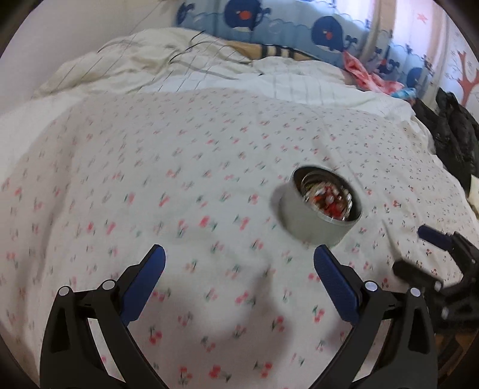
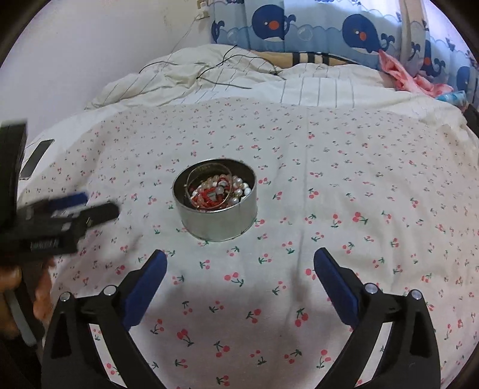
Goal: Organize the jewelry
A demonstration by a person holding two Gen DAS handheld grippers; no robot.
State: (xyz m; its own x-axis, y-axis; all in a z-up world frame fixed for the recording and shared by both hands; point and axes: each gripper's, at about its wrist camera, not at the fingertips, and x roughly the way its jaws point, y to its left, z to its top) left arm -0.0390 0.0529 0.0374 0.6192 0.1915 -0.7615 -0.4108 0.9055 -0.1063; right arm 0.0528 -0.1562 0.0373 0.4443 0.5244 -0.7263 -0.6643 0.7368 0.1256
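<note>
A: left wrist cam rides behind the left gripper [image 1: 239, 254], tilted down at the cherry-print sheet [image 1: 179, 179], facing the whale curtain [image 1: 299, 27]. Picture is smeared

B: right wrist cam, same deal: behind the right gripper [image 2: 239, 254], tilted down, facing that curtain [image 2: 314, 30]

A: overlap?

B: both see the tin [image 1: 317, 218] of jewelry. Centre-left and near in the right view [image 2: 215, 206], right of centre in the left. Each also catches the other gripper at its edge: the right one [image 1: 419, 254] at far right, the left one [image 2: 89, 206] at far left
</note>
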